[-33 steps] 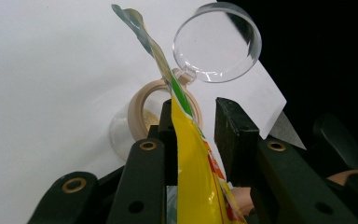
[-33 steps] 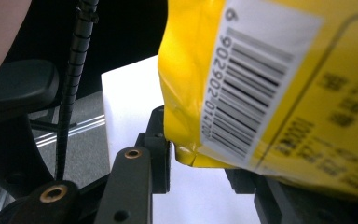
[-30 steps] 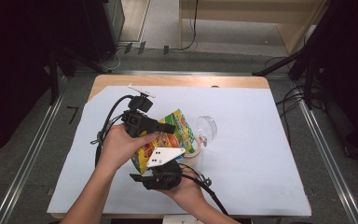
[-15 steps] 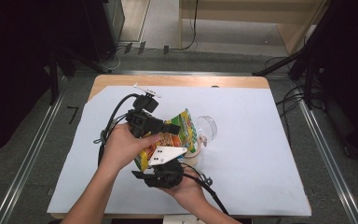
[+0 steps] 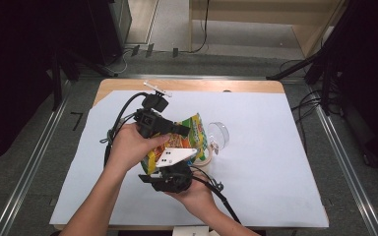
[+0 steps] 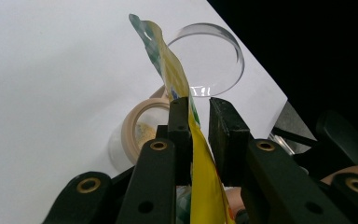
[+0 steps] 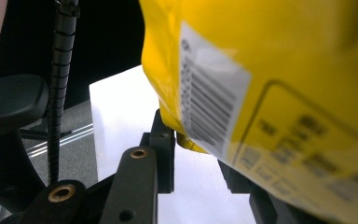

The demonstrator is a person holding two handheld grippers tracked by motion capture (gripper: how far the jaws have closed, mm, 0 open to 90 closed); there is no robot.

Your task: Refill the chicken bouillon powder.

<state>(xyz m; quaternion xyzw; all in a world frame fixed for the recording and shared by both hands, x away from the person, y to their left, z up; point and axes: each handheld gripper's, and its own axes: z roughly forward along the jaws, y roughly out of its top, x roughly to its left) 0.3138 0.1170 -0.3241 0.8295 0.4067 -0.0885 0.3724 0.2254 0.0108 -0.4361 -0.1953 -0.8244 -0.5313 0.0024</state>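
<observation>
The yellow snack bag is held up off the tabletop near the middle of the high view, between the person's two hands. In the left gripper view the bag's top edge runs up between the two black fingers. The left gripper has just been closing on it: one finger lies against the film, while a narrow gap shows at the other, so the pinch looks nearly made rather than firm. The right gripper sits at the bag's lower end, toward the bottom of the high view. In the right gripper view the bag's back with its barcode fills the upper right, and a corner of it dips between the fingers. These have also just been closing, with the bag's edge between them, but the near finger stands clear of the film and the far one is half hidden, so I cannot tell whether they bite.

Just behind the bag stand a clear round cup and a roll of tape, both resting on the white sheet.

The step in hand seems to be taking hold of the bag at both ends, likely to tear it open. The next move calls for both pinches to be tight before any pull, and for the pull to stay clear of the cup.
</observation>
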